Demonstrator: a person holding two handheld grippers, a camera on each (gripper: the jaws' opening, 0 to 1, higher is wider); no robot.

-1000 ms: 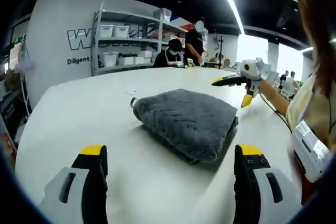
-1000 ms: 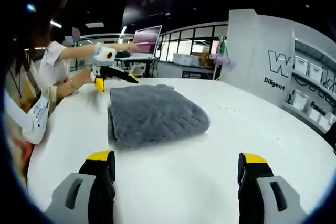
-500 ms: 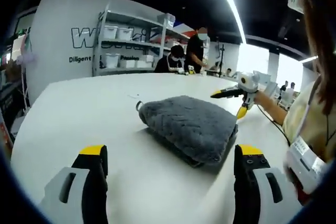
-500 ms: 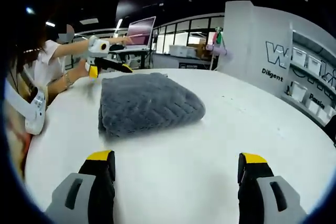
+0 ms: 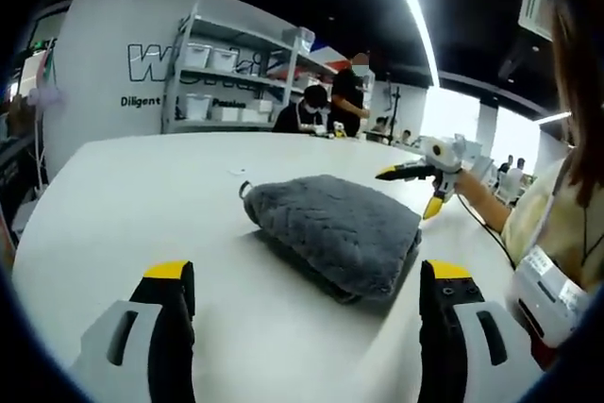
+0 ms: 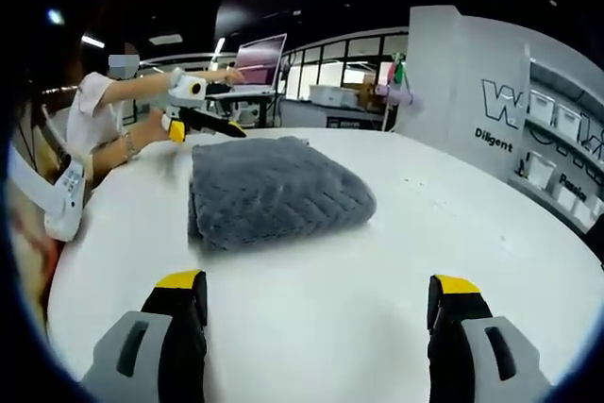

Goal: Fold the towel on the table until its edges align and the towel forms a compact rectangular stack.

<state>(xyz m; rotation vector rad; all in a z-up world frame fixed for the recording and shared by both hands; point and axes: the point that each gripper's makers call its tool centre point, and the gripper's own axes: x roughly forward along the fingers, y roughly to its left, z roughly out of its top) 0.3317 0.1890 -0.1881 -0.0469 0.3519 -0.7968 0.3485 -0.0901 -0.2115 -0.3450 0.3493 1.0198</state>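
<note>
At the bottom of each frame, an empty tool with jaws spread wide; beyond it, mid-frame, a folded grey towel on a white surface.

In the left gripper view, the left tool (image 5: 300,332) rises from the bottom edge, yellow-tipped jaws parted and holding nothing; the towel (image 5: 335,230) lies ahead, just right of centre, its long axis running from centre-left toward lower right. In the right gripper view, the right tool (image 6: 319,337) is likewise released and empty, with the towel left of centre. Neither tool touches it, and I cannot tell which is nearer. The towel looks plush and chevron-ribbed, a thick rectangular stack with rounded folds; its edges seem roughly aligned, so folding is probably finished. The surface (image 5: 142,195) spreads bare around it. Farther off, shelves (image 5: 222,68) stand upper left.
</note>
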